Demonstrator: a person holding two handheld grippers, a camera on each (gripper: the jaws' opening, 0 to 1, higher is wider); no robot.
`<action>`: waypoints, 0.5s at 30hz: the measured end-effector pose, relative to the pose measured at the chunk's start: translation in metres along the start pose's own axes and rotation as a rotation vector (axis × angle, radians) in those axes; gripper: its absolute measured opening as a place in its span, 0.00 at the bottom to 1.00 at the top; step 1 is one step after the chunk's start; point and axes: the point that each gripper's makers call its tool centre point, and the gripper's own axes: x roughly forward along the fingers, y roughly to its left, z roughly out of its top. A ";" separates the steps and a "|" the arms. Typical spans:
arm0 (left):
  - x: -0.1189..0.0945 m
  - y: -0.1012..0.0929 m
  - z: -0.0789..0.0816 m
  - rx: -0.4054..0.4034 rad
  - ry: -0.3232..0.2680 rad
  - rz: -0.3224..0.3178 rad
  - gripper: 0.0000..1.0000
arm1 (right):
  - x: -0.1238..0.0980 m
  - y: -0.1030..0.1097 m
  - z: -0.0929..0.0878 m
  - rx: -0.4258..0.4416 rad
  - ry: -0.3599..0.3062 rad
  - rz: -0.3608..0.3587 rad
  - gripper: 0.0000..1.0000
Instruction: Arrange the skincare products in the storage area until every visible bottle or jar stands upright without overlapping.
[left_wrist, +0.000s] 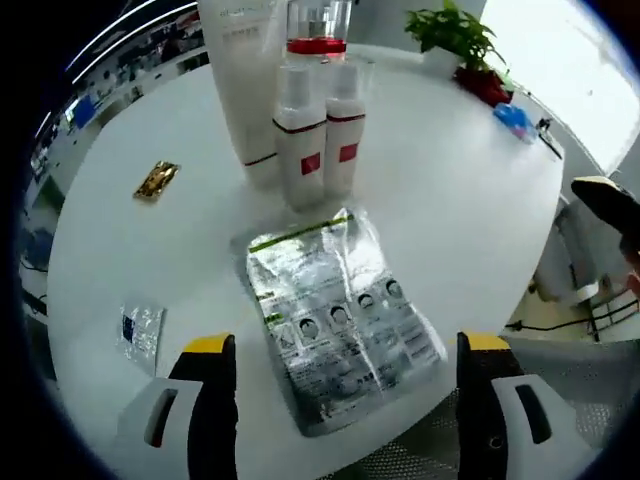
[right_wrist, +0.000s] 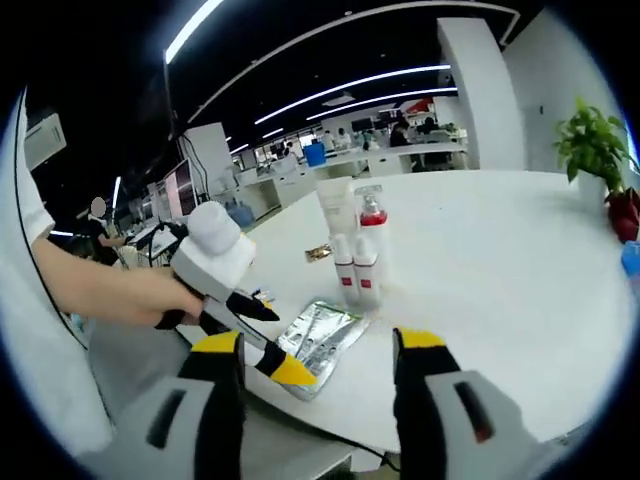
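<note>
Both the left gripper (left_wrist: 345, 385) and right gripper (right_wrist: 318, 385) are hovering with jaws spread wide, holding nothing; the silver sachet (left_wrist: 335, 315) is lying at twelve o'clock between the left jaws.

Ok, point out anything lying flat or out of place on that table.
Bottles stand upright. The crinkled silver foil sachet pack lies flat near the table edge; a small gold packet and a small clear sachet lie loose apart.

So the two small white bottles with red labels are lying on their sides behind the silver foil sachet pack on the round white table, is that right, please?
Not quite: the left gripper view shows the two small white bottles with red labels standing upright, side by side. They are indeed behind the silver foil sachet pack on the round white table.
</note>
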 end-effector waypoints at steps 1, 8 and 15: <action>0.002 -0.001 0.000 -0.013 0.002 0.003 0.91 | -0.001 -0.001 -0.001 0.002 0.002 0.000 0.60; 0.012 0.001 0.006 -0.041 -0.013 0.088 0.97 | -0.003 -0.009 -0.007 0.015 0.017 -0.002 0.60; 0.017 0.006 0.009 -0.025 -0.024 0.137 0.97 | -0.003 -0.012 -0.007 0.020 0.021 0.001 0.60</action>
